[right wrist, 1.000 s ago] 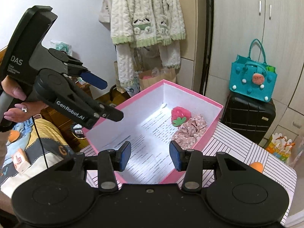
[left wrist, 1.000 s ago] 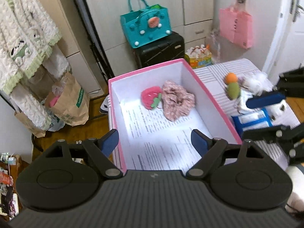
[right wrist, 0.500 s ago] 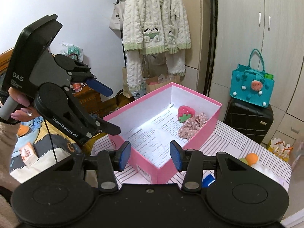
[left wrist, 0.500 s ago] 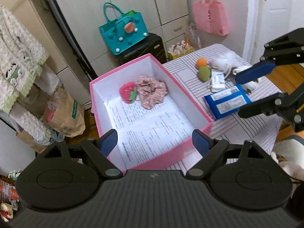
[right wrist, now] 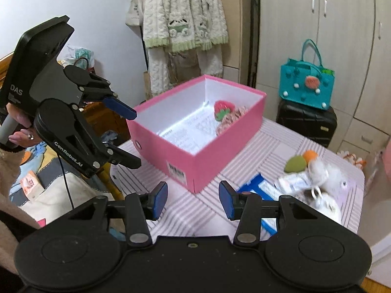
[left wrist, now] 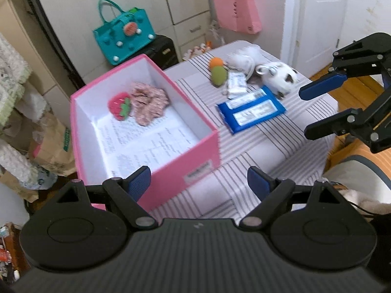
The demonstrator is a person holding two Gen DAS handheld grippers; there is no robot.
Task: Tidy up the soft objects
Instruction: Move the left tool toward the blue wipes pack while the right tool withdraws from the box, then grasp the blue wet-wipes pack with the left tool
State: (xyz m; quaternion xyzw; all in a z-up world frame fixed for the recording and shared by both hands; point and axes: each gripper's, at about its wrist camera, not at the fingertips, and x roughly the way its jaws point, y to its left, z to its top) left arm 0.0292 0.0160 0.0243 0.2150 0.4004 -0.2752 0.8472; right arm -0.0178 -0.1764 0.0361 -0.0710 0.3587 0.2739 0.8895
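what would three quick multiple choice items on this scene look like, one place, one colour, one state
1. Where is the red felt strawberry?
A. on the striped tablecloth
B. inside the pink cardboard box
C. in the teal bag

2. What colour is the flat wipes packet?
A. blue
B. yellow
C. black

3. The left tool is
A. shut on the strawberry
B. open and empty
C. shut on the packet

Key: B, it lies at the box's far end beside the floral scrunchie; A, its wrapper is blue; B, nothing sits between its pads.
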